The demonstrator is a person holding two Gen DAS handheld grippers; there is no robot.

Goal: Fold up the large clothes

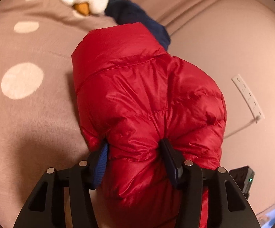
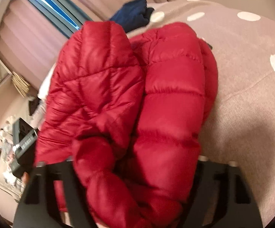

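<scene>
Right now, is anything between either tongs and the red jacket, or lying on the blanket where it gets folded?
Nothing between: the left tongs already pinch the red jacket. The right tongs' tips are buried in it. On the spotted blanket, only a navy garment lies beyond it.

Right gripper's fingertips are buried under the red puffer jacket, and everything left of the jacket's a blur.

One red puffer jacket – one navy garment – one power strip.
</scene>
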